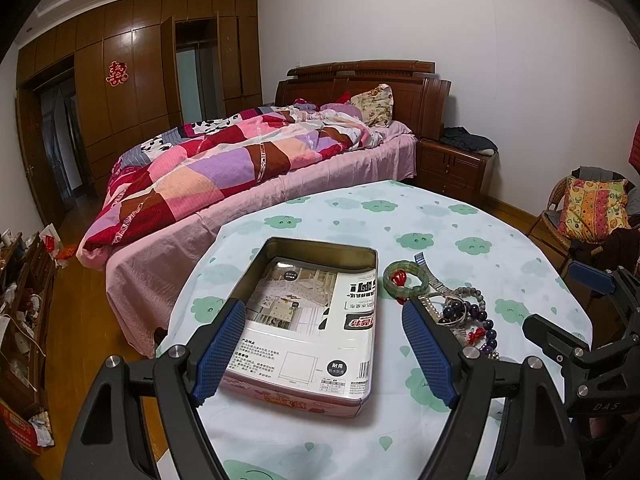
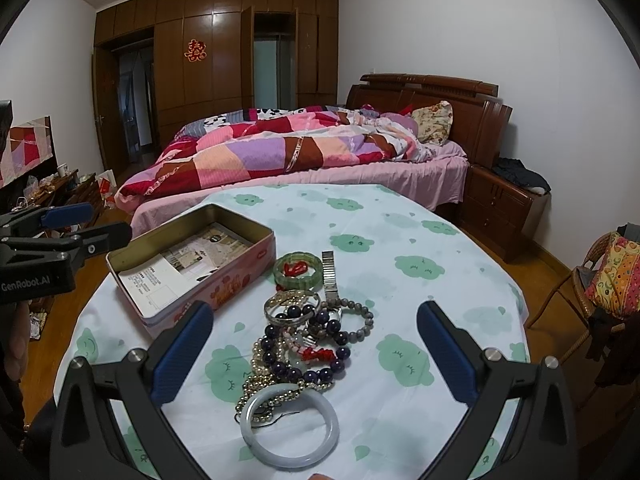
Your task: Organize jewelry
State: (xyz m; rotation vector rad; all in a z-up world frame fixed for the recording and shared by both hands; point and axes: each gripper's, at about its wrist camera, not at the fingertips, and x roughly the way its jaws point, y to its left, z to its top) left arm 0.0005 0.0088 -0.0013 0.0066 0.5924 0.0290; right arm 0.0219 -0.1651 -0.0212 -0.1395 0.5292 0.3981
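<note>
An open pink tin box with a printed paper sheet inside stands on the round table. My left gripper is open and empty, hovering over the box. To the box's right lies a heap of jewelry: a green jade bangle, a metal watch band, dark bead bracelets, a silver bangle and a white jade bangle. My right gripper is open and empty above the heap.
The table has a white cloth with green cloud prints. A bed with a patchwork quilt stands behind it, a nightstand to its right, a wicker chair at the far right, and cluttered shelves on the left.
</note>
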